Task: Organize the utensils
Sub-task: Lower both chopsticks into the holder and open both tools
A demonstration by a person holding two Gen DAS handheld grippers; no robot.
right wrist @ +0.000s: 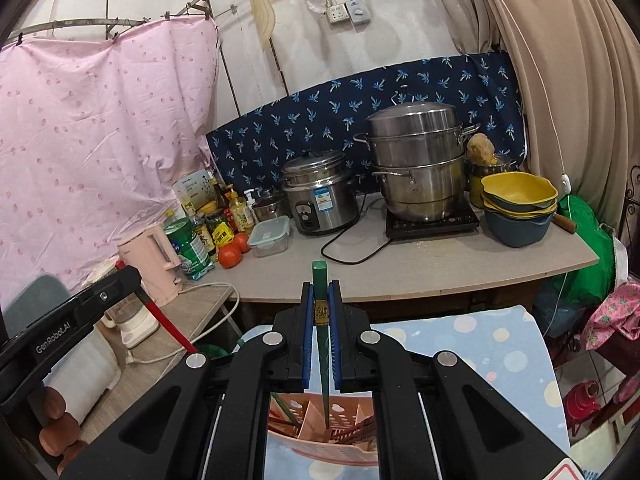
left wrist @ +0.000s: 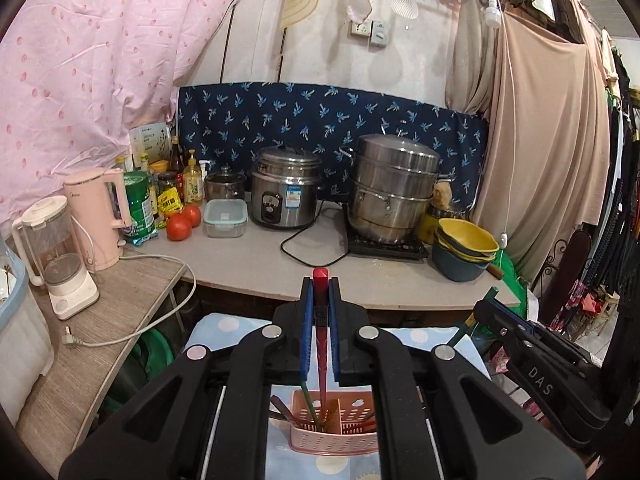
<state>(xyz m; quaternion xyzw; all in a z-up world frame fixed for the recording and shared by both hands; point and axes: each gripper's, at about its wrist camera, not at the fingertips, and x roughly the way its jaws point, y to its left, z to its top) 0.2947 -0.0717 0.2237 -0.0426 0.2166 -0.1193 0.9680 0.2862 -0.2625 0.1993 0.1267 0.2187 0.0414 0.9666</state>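
My left gripper [left wrist: 321, 286] is shut on a red chopstick [left wrist: 321, 360]. The stick runs back between the blue pads, and its tip hangs over a pink perforated utensil basket [left wrist: 334, 438] below. Several chopsticks stand in that basket. My right gripper [right wrist: 321, 292] is shut on a green chopstick [right wrist: 323, 356], whose thin end points down into the same pink basket [right wrist: 324, 446]. The basket has dividers inside. In the right wrist view the left gripper [right wrist: 120, 276] shows at the left with the red chopstick [right wrist: 168, 326]. The right gripper [left wrist: 494, 300] appears at the right edge of the left wrist view.
The basket sits on a blue dotted cloth [right wrist: 472, 344]. Behind it a grey counter [left wrist: 256, 256] carries a rice cooker [left wrist: 285, 192], a steel steamer pot [left wrist: 394, 188], stacked bowls [left wrist: 464, 248], a lidded container [left wrist: 225, 218], tomatoes [left wrist: 179, 227], bottles and a pink kettle [left wrist: 98, 220]. A blender [left wrist: 60, 256] stands at the left.
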